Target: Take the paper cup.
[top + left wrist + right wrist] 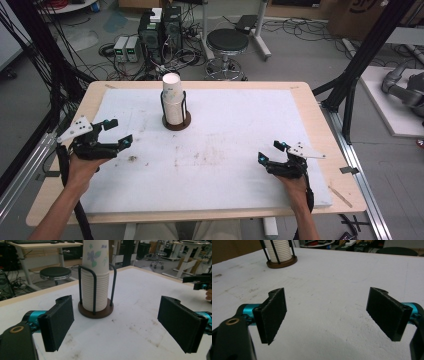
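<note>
White, stained surface (225,150) up front; the stack of paper cups (173,102) stands upright in its wire holder (176,121) at the far middle. Left hand-held gripper (118,131) spread, empty, near it; right hand-held gripper (268,151) spread, well apart.

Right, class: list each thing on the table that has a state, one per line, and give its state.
Cup stack: upright, nested in its holder.
Cup holder: standing on the table, full of cups.
Left gripper: open, nothing between its jaws.
Right gripper: open, nothing between its jaws.
</note>
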Demonstrator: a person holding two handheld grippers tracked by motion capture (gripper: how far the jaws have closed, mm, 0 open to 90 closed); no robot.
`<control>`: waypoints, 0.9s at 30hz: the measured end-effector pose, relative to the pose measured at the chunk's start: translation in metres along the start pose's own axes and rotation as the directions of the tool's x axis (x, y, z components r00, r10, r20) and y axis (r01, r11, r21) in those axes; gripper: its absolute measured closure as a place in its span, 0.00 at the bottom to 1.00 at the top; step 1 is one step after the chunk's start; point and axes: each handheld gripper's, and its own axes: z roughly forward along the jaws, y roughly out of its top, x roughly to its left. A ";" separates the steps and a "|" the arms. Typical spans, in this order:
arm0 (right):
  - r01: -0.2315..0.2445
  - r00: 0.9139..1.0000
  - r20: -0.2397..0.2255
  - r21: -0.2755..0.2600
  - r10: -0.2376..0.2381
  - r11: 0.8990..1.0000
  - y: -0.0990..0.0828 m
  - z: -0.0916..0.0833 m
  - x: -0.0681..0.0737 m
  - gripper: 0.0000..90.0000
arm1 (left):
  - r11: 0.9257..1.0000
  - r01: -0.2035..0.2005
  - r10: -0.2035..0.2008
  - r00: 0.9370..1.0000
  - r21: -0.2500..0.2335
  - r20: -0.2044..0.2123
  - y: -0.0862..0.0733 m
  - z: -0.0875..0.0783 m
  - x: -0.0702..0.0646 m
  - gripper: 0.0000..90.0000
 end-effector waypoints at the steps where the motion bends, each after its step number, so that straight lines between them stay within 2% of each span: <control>1: 0.000 1.000 0.000 0.000 0.000 1.000 0.000 0.000 0.000 0.19 | 1.000 -0.001 0.001 1.000 0.001 0.011 0.005 0.002 0.002 0.15; 7: -0.012 1.000 0.000 -0.002 0.012 1.000 0.000 -0.001 0.000 0.19 | 1.000 -0.004 0.003 0.999 0.024 0.050 0.038 0.015 0.016 0.15; 13: -0.020 1.000 -0.002 -0.008 0.020 1.000 0.000 -0.001 -0.001 0.19 | 0.998 -0.041 0.038 0.997 0.043 0.064 0.069 0.030 0.029 0.15; 19: -0.028 1.000 -0.008 -0.004 0.028 1.000 0.000 -0.001 -0.002 0.19 | 0.994 -0.075 0.068 0.994 0.082 0.084 0.089 0.048 0.038 0.15; 23: -0.030 0.999 -0.012 -0.003 0.030 1.000 0.000 -0.001 -0.003 0.19 | 0.990 -0.093 0.081 0.991 0.108 0.111 0.102 0.062 0.043 0.15; 27: -0.026 1.000 -0.008 -0.006 0.026 1.000 0.000 -0.001 -0.002 0.19 | 0.984 -0.122 0.103 0.984 0.128 0.146 0.118 0.074 0.050 0.15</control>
